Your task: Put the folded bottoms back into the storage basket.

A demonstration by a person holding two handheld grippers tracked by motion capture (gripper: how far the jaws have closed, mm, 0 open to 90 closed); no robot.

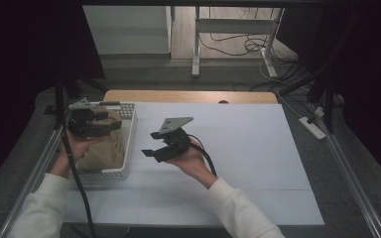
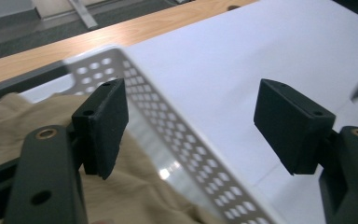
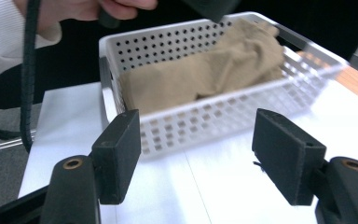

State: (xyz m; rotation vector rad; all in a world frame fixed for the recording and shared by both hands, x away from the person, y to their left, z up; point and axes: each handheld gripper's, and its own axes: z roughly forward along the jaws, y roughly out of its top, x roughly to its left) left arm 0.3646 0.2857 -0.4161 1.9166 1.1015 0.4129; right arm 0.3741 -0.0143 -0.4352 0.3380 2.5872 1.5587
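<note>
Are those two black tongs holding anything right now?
No. The left tongs hang open over the basket and its beige cloth; the right tongs are open too, nothing between them.

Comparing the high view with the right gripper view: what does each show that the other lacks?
High view alone: both forearms in white sleeves, the wooden table edge and the floor cables behind. Right gripper view alone: that gripper's own black fingers standing apart with nothing between them, and the holes in the basket's wall close up. Both: the white basket holding beige cloth.
</note>
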